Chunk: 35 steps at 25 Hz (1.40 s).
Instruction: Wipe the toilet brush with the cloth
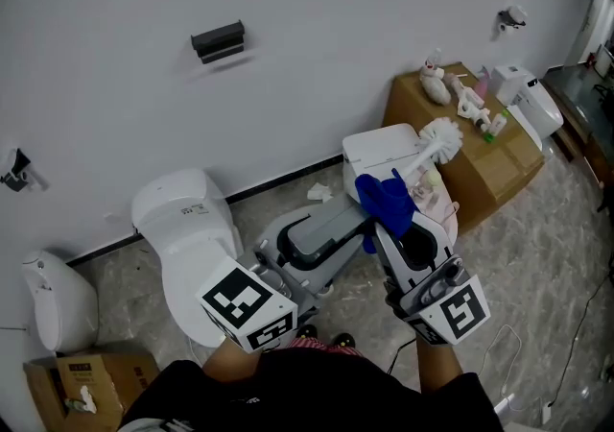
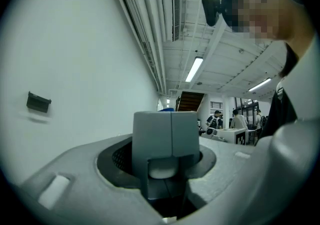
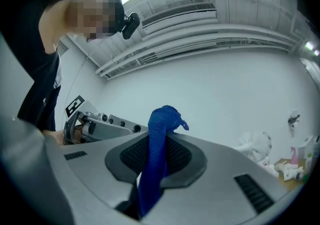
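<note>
The toilet brush has a white bristle head (image 1: 441,139) and a grey handle end (image 2: 165,141). My left gripper (image 1: 353,214) is shut on that grey handle, which fills the gap between its jaws in the left gripper view (image 2: 167,169). The brush points up and to the right. A blue cloth (image 1: 386,198) is bunched over the shaft just below the head. My right gripper (image 1: 391,224) is shut on the cloth (image 3: 159,154), which sticks up out of its jaws (image 3: 152,174). The brush head (image 3: 256,144) shows to the right in the right gripper view.
A white toilet (image 1: 187,228) stands at the left by the wall. A white box (image 1: 379,147) sits behind the brush. A cardboard box (image 1: 499,166) with bottles and small items is at the right. A white bin (image 1: 58,300) and another carton (image 1: 91,377) are at the lower left.
</note>
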Each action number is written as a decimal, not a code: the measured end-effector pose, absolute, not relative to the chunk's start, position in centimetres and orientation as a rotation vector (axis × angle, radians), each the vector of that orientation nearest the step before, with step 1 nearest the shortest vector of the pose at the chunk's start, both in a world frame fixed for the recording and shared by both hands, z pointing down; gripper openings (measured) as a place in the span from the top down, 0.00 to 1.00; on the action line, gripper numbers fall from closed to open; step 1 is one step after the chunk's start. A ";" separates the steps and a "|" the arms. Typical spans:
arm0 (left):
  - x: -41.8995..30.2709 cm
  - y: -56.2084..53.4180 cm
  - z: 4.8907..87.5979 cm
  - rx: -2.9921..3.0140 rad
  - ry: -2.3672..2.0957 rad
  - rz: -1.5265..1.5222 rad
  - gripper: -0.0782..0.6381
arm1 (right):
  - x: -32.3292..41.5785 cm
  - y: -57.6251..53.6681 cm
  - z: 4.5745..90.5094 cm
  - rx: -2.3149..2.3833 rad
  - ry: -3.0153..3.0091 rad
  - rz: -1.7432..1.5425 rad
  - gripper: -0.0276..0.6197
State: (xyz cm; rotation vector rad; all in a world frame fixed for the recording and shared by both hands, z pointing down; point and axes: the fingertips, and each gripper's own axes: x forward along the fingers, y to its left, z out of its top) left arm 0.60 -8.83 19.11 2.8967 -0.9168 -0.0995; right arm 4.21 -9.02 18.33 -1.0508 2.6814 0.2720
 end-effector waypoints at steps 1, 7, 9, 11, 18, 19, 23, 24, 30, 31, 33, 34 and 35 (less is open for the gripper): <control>0.6 -8.6 18.8 2.900 -0.913 -0.111 0.63 | 4.1 -8.8 18.0 -1.052 2.684 0.303 0.85; 0.2 -7.8 17.1 2.934 -0.891 -0.178 0.63 | 3.7 -7.8 16.5 -1.086 2.682 0.489 0.85; 0.2 -7.7 16.8 2.945 -0.896 -0.179 0.63 | 3.7 -7.8 16.3 -1.099 2.681 0.506 0.85; 0.2 -7.5 16.6 2.957 -0.923 -0.171 0.63 | 3.7 -7.8 16.1 -1.109 2.680 0.509 0.85; 0.2 -7.2 16.1 2.959 -0.928 -0.184 0.63 | 3.8 -7.8 15.6 -1.117 2.660 0.501 0.85; 0.2 -7.3 16.1 2.963 -0.926 -0.187 0.63 | 3.8 -7.8 15.7 -1.123 2.662 0.500 0.85; 0.1 -7.2 16.1 2.970 -0.919 -0.187 0.63 | 4.0 -8.0 15.6 -1.139 2.657 0.478 0.85; 0.1 -7.2 16.1 2.969 -0.915 -0.190 0.63 | 4.1 -8.1 15.6 -1.146 2.653 0.473 0.85; 0.2 -7.1 16.0 2.975 -0.911 -0.189 0.63 | 5.0 -8.7 15.5 -1.188 2.633 0.455 0.85; 0.2 -7.1 16.0 2.975 -0.910 -0.188 0.63 | 5.1 -8.8 15.6 -1.193 2.632 0.455 0.85; 0.2 -7.0 16.1 2.975 -0.908 -0.184 0.63 | 5.3 -8.9 15.6 -1.204 2.631 0.455 0.85; 0.2 -6.9 16.1 2.973 -0.907 -0.182 0.63 | 5.4 -8.9 15.7 -1.210 2.631 0.453 0.85; 0.3 -6.8 16.1 2.973 -0.905 -0.181 0.63 | 5.5 -9.0 15.6 -1.214 2.632 0.451 0.85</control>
